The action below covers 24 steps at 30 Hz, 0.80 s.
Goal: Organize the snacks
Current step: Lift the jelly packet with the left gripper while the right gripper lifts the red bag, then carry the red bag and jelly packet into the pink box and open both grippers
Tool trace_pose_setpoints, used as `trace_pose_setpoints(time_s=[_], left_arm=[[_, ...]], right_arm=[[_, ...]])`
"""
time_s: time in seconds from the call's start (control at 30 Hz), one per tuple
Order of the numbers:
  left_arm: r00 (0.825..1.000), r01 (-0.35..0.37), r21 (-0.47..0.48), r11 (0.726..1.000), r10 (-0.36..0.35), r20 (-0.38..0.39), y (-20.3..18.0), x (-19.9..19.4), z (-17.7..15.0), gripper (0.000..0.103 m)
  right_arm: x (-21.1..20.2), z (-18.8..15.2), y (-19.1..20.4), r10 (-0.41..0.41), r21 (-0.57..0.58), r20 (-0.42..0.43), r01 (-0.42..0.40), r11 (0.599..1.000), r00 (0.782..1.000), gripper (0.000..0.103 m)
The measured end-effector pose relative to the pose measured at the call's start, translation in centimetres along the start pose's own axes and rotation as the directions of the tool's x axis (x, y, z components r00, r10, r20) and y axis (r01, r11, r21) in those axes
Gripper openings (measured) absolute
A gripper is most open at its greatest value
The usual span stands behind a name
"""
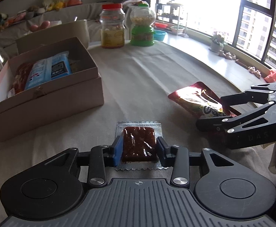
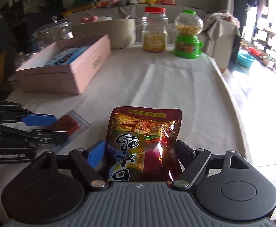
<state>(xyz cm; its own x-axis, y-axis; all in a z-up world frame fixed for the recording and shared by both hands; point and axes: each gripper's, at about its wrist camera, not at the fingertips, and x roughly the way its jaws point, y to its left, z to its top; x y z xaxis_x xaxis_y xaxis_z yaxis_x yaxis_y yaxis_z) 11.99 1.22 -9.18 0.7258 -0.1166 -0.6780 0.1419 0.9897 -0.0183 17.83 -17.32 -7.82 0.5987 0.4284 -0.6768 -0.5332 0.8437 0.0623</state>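
1. My left gripper [image 1: 139, 148] clasps a clear-wrapped dark red snack bar [image 1: 138, 143]; its fingers [image 1: 119, 149] press both sides, and the bar lies on the desk [image 1: 138, 71].
2. My right gripper [image 2: 141, 151] grasps a glossy red snack pouch [image 2: 144, 143]; the blue finger and the black finger [image 2: 183, 151] touch its edges. The pouch rests on the desk at 3 o'clock from the bar.
3. An open pink box [image 2: 77, 75] sits at 10 o'clock from both grippers; a blue packet [image 1: 49, 71] and a red packet [image 1: 21, 77] lie inside.
4. At 12 o'clock, on the far edge of the desk, a red-lidded jar [image 2: 154, 30] stands beside a green candy dispenser [image 2: 188, 36].
5. A cream bowl [image 2: 122, 32] stands just behind the box.
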Motion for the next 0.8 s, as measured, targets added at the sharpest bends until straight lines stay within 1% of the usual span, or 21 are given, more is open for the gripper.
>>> trace_pose_setpoints(time_s=[0.13,0.23,0.27,0.3,0.33,0.37,0.43,0.5,0.57,0.6,0.63,0.67,0.7,0.73,0.8], left_arm=[[1.0,0.018,-0.005,1.0,-0.018,0.024,0.3,-3.6,-2.0,0.043],[0.997,0.013,-0.016,1.0,-0.012,0.07,1.1,-7.5,-3.1,0.043],[0.996,0.001,-0.02,1.0,0.001,0.088,1.6,-8.8,-3.3,0.043],[0.993,-0.021,-0.03,0.999,0.025,0.116,2.4,-10.4,-3.3,0.043],[0.988,-0.046,-0.041,0.998,0.052,0.147,3.2,-11.8,-3.0,0.043],[0.98,-0.07,-0.058,0.996,0.08,0.184,4.1,-13.3,-2.5,0.043],[0.952,-0.108,-0.1,0.989,0.132,0.275,6.2,-16.3,-0.7,0.043],[0.913,-0.13,-0.148,0.98,0.176,0.367,8.3,-18.9,1.6,0.043],[0.868,-0.158,-0.177,0.972,0.222,0.445,9.9,-20.7,4.1,0.043],[0.852,-0.175,-0.179,0.968,0.24,0.466,10.6,-21.0,5.2,0.043],[0.843,-0.188,-0.18,0.966,0.252,0.474,11.2,-20.9,6.3,0.043],[0.842,-0.188,-0.188,0.964,0.257,0.474,12.0,-20.5,7.4,0.043],[0.846,-0.174,-0.206,0.963,0.253,0.469,12.8,-19.9,8.4,0.043],[0.855,-0.151,-0.228,0.962,0.243,0.459,13.7,-19.1,9.2,0.043],[0.877,-0.107,-0.258,0.96,0.213,0.431,15.1,-16.6,10.4,0.043]], right_arm=[[-1.8,-0.4,1.1,0.073,-0.03,-0.027,-0.073,0.997,0.997,0.078],[-3.6,0.2,2.5,0.141,-0.077,-0.026,-0.143,0.987,0.99,0.076],[-4.6,0.7,3.3,0.143,-0.112,-0.001,-0.142,0.984,0.99,0.076],[-5.9,1.4,4.2,0.135,-0.161,0.048,-0.126,0.979,0.99,0.076],[-7.3,2.2,5.0,0.132,-0.206,0.108,-0.108,0.973,0.985,0.076],[-8.6,3.1,5.8,0.142,-0.237,0.161,-0.101,0.966,0.977,0.076],[-10.9,5.8,6.9,0.186,-0.271,0.235,-0.12,0.955,0.954,0.076],[-12.4,8.8,8.0,0.213,-0.294,0.299,-0.122,0.948,0.93,0.076],[-13.5,12.1,9.1,0.216,-0.298,0.376,-0.103,0.949,0.901,0.076],[-13.9,13.7,9.4,0.214,-0.286,0.407,-0.099,0.953,0.888,0.076],[-14.0,15.5,9.6,0.215,-0.268,0.425,-0.105,0.958,0.88,0.076],[-13.9,17.1,9.7,0.217,-0.247,0.433,-0.117,0.962,0.875,0.076],[-13.6,18.5,9.9,0.216,-0.223,0.439,-0.128,0.966,0.872,0.076],[-13.2,19.8,10.1,0.21,-0.199,0.441,-0.133,0.971,0.872,0.076],[-11.7,21.7,10.6,0.197,-0.167,0.425,-0.138,0.976,0.883,0.076]])
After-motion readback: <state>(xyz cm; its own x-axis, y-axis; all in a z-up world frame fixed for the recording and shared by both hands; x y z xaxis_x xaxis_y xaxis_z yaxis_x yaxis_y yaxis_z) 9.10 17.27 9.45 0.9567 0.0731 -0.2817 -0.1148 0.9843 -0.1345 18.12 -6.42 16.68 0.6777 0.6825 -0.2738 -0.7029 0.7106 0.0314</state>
